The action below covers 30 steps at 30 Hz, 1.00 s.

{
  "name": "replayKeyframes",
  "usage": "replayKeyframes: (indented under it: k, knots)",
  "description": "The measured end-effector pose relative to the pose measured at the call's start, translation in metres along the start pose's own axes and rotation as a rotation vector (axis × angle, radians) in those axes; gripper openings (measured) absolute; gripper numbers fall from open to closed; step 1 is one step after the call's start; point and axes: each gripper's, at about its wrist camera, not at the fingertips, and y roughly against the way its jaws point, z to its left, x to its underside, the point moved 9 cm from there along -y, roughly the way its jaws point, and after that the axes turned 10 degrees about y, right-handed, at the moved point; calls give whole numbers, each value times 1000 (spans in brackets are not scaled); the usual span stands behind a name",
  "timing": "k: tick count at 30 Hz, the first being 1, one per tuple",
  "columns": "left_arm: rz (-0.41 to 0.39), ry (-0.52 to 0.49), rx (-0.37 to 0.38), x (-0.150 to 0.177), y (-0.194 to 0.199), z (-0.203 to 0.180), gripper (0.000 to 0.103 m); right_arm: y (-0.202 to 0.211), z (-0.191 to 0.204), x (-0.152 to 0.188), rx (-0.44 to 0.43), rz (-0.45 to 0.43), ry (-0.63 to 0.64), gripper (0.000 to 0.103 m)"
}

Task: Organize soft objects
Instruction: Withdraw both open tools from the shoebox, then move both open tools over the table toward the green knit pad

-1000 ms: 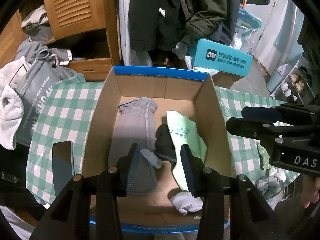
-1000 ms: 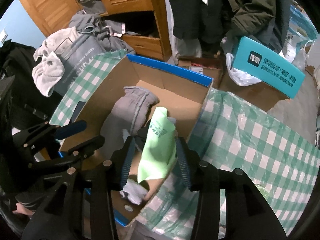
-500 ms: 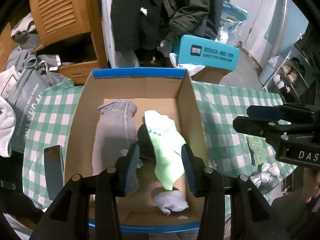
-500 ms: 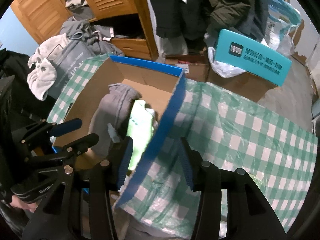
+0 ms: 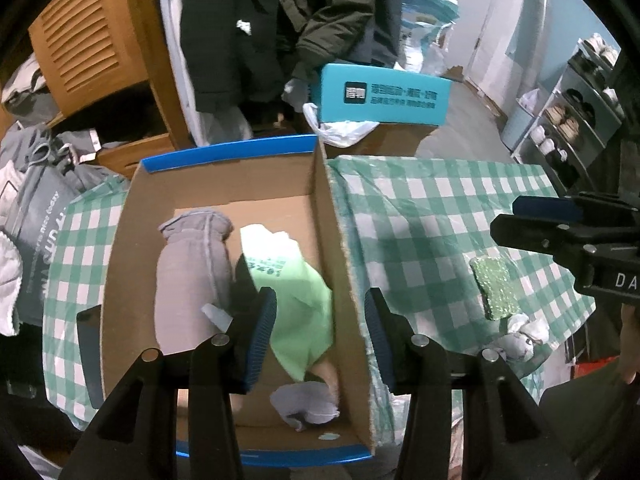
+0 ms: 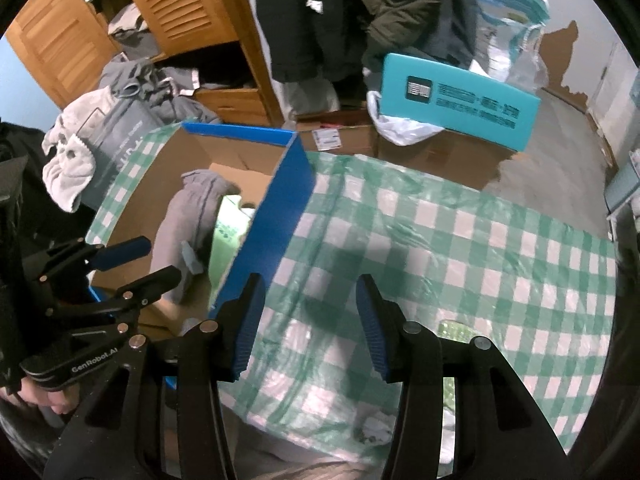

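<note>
We hold our left claw [image 5: 320,332] above the near right corner of the cardboard box [image 5: 120,240], and its jaws are wide apart with nothing between them; the right wall of the box passes just under the gap. Inside the box lie a grey rolled garment [image 5: 192,272] on the left, a light green cloth [image 5: 296,296] beside it, and a small pale grey bundle [image 5: 308,402] near the front wall. They are side by side, probably so that each soft thing has its own place.

Our right claw [image 6: 308,324] is over the checked tablecloth [image 6: 460,248], just to the right of the box's blue outer wall. It is also wide and holds nothing. We judge that it is turned this way because more soft things wait on the table: in the left view a green sponge [image 5: 494,286] lies flat on the cloth, and a crumpled white-grey piece [image 5: 520,338] lies just near it, both well apart from the box.

The next grasp probably needs a low approach, because such flat, soft things slip easily from the pads.
</note>
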Motion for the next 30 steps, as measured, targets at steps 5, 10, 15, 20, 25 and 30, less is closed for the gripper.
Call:
replayKeyframes:
  k: [5,10,15,20,25,30]
  knots:
    - [12,-24,13,3,-2,-18,50,7,-16,13,19,-3,-20,52]
    - [33,-64,36,10,-6,-43,50,14,-32,29,34,1,-41,52]
    - [63,-96,61,19,-14,-70,50,19,-53,47,50,11,-82,52]
    - [102,-133,79,32,-24,-94,50,23,-73,67,64,18,-122,52]
    - [132,-164,84,45,-35,-112,50,19,-90,87,76,45,-156,52]
    - [157,-186,83,53,-45,-124,50,13,-103,107,83,77,-185,52]
